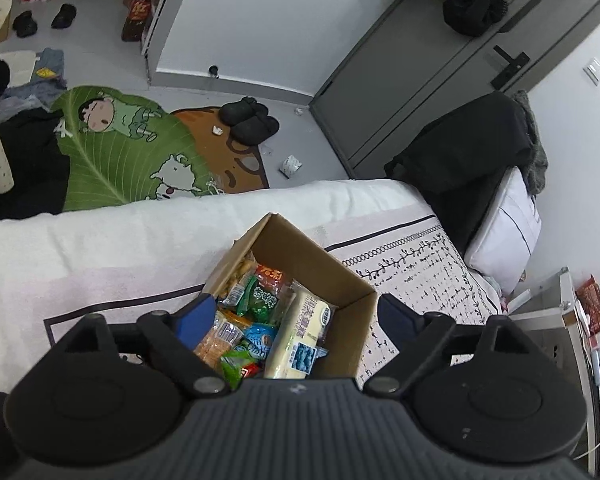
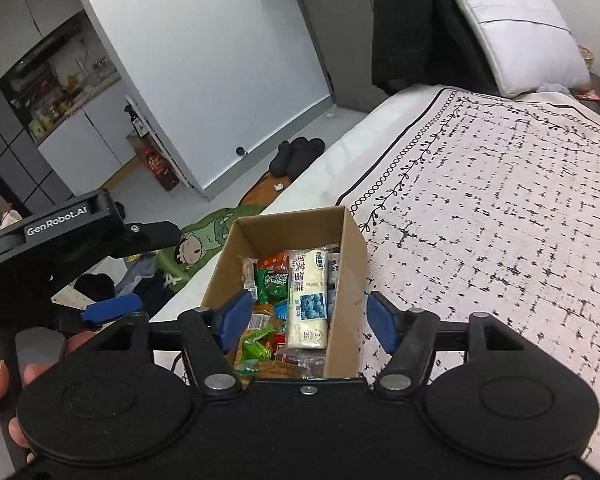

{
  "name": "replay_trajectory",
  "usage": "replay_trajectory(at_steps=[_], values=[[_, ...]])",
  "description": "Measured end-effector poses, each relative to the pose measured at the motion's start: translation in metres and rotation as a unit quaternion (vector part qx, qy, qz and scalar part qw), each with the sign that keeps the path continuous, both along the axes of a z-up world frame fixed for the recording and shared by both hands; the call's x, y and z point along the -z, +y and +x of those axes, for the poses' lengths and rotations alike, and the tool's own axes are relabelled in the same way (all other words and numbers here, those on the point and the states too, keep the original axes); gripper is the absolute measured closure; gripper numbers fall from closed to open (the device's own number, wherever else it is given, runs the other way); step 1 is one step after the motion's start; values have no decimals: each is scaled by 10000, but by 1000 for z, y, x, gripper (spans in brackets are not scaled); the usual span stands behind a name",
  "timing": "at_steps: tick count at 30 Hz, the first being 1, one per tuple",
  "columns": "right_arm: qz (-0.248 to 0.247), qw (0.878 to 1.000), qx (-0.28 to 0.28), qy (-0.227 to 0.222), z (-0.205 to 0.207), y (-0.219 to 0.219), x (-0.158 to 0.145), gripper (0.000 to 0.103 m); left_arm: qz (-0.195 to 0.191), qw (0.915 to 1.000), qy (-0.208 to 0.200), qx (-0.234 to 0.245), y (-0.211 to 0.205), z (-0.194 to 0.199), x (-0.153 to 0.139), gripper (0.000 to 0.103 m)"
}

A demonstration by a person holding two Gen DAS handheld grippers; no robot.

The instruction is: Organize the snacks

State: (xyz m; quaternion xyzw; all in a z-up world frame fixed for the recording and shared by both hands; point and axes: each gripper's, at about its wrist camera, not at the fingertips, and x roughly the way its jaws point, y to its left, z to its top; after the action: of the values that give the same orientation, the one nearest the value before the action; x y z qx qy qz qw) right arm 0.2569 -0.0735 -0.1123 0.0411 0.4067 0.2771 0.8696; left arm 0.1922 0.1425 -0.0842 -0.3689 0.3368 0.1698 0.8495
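Observation:
An open cardboard box [image 1: 312, 256] stands on the bed, filled with several snack packets. A long pale yellow cake packet [image 1: 300, 332] with a blue picture lies on top, beside green [image 1: 262, 300], orange and blue packets. My left gripper [image 1: 296, 316] hangs open and empty above the box. In the right wrist view the same box [image 2: 352, 248] sits straight ahead, with the pale cake packet [image 2: 308, 300] on top. My right gripper [image 2: 306, 320] is open and empty above it. The left gripper's body [image 2: 60, 236] shows at the left, held by a hand.
The bed has a white and black patterned cover [image 2: 500, 208] and a white edge [image 1: 100, 248]. A green cartoon rug [image 1: 120, 152], black slippers [image 1: 248, 118] and clothes lie on the floor. A black-draped chair [image 1: 468, 160] and pillow [image 1: 504, 228] stand at the bed's head.

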Motion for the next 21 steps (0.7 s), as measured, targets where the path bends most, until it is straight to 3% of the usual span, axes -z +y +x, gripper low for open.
replay_trajectory(at_steps=[21], values=[[218, 9989, 388, -133, -36, -45, -35, 4, 579, 9964, 155, 596, -31, -51, -47, 6]])
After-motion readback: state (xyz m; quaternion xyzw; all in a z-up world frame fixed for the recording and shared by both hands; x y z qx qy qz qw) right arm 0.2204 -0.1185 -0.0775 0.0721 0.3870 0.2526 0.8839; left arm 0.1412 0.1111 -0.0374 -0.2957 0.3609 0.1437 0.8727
